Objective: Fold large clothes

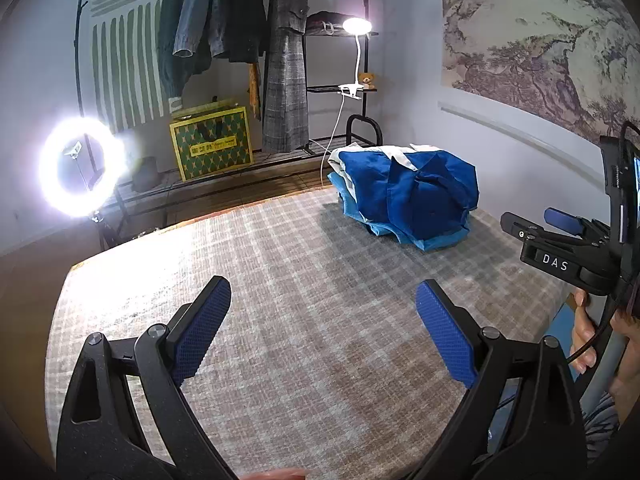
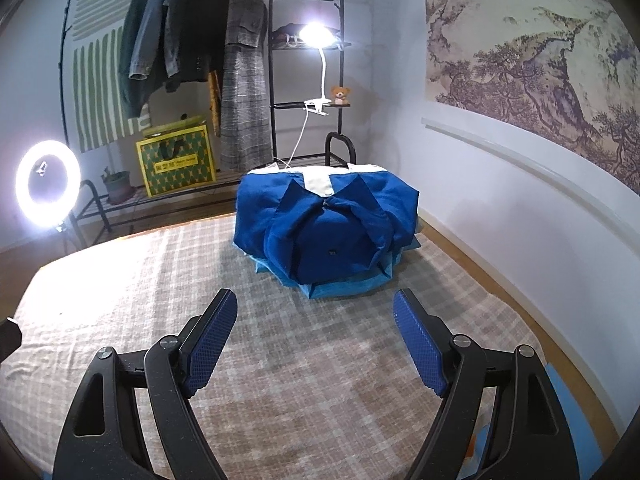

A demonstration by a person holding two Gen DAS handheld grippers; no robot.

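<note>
A folded dark blue garment [image 2: 328, 220] with a white collar lies on top of a lighter blue folded piece [image 2: 340, 284], at the far end of the checked bed cover [image 2: 280, 360]. In the left wrist view the same pile [image 1: 412, 196] sits at the far right. My right gripper [image 2: 316, 332] stands open just short of the pile, nothing between its blue pads. My left gripper [image 1: 324, 320] is open over bare cover, well short of the pile. The right gripper's body [image 1: 560, 248] shows at the right edge of the left wrist view, with a hand [image 1: 584, 332] under it.
A lit ring light [image 1: 82, 166] stands left of the bed. Behind are a clothes rack with hanging coats [image 1: 224, 24], a green-yellow box [image 1: 212, 144], a clip lamp [image 1: 356, 26] and a small teddy bear [image 1: 366, 79]. A white wall [image 2: 520, 220] runs along the right.
</note>
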